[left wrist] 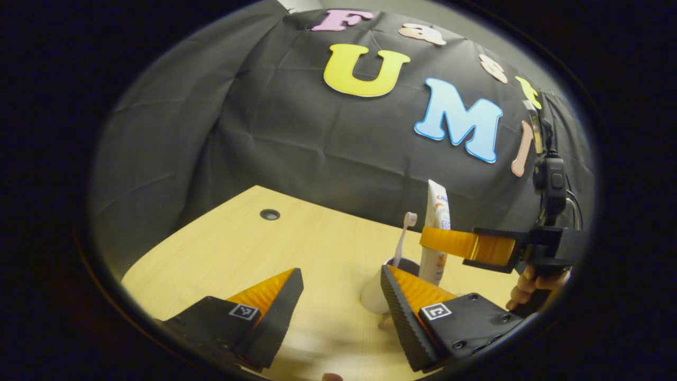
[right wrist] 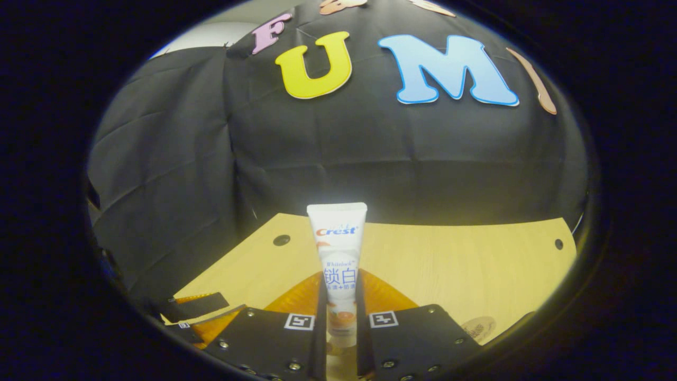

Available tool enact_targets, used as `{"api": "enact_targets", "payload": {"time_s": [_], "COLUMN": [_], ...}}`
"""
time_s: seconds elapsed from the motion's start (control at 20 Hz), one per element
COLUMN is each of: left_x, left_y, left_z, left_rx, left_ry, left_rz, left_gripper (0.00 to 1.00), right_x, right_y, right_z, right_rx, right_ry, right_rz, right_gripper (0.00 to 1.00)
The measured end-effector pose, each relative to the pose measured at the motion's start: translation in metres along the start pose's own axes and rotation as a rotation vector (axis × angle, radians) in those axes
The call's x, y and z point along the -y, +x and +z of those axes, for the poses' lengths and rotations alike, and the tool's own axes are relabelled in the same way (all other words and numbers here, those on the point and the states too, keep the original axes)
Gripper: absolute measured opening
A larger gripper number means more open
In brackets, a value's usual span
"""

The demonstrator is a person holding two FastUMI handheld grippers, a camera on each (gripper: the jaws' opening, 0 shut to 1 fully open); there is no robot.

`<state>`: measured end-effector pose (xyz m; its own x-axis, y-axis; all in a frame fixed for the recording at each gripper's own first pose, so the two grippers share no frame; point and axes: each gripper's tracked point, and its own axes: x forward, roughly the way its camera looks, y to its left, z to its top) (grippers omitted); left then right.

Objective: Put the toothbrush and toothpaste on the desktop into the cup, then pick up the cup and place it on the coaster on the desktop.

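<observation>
In the right gripper view our right tool (right wrist: 338, 317) has its two fingers closed against the one toothpaste tube (right wrist: 338, 264), held upright between them; in the left gripper view that tube (left wrist: 438, 233) stands at about two o'clock from our left tool (left wrist: 341, 296), whose two fingers stand wide apart with nothing between them; one cup (left wrist: 376, 296) sits just behind the left tool's right-hand finger, touching or nearly so, we cannot tell; one toothbrush (left wrist: 404, 235) stands in it, bristles up; a hand (left wrist: 531, 286) holds the right tool at three o'clock; the wooden surface (left wrist: 238, 248) has one round hole (left wrist: 270, 214) at eleven o'clock; one coaster (right wrist: 478, 328) lies at four o'clock in the right gripper view.
</observation>
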<state>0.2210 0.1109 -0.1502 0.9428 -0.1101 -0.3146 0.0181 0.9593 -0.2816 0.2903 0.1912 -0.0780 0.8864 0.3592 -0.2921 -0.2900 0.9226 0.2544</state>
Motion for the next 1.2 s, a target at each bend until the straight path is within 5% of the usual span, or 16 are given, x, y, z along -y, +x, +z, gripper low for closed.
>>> {"api": "enact_targets", "payload": {"time_s": [0.35,0.8,0.85,1.15,1.2], "left_x": [-0.011,-0.011,-0.011,-0.008,-0.005], "left_y": [0.002,0.001,0.000,0.000,-0.001], "left_z": [-0.005,-0.012,-0.011,-0.014,-0.015], "left_rx": [-0.021,-0.034,-0.035,-0.039,-0.039], "left_ry": [-0.004,-0.001,-0.003,-0.015,-0.014], "left_rz": [0.016,0.017,0.017,0.012,0.010], "left_gripper": [0.95,0.95,0.95,0.95,0.95], "right_x": [0.000,-0.001,-0.001,0.001,0.004], "right_y": [0.000,0.024,0.024,0.009,0.007], "right_z": [0.035,0.006,0.002,-0.010,-0.009], "right_rx": [0.126,0.086,0.075,0.018,0.020], "right_ry": [-0.017,-0.039,-0.041,-0.058,-0.063], "right_rz": [-0.002,-0.007,-0.004,-0.016,-0.023], "right_gripper": [0.23,0.28,0.21,0.48,0.60]}}
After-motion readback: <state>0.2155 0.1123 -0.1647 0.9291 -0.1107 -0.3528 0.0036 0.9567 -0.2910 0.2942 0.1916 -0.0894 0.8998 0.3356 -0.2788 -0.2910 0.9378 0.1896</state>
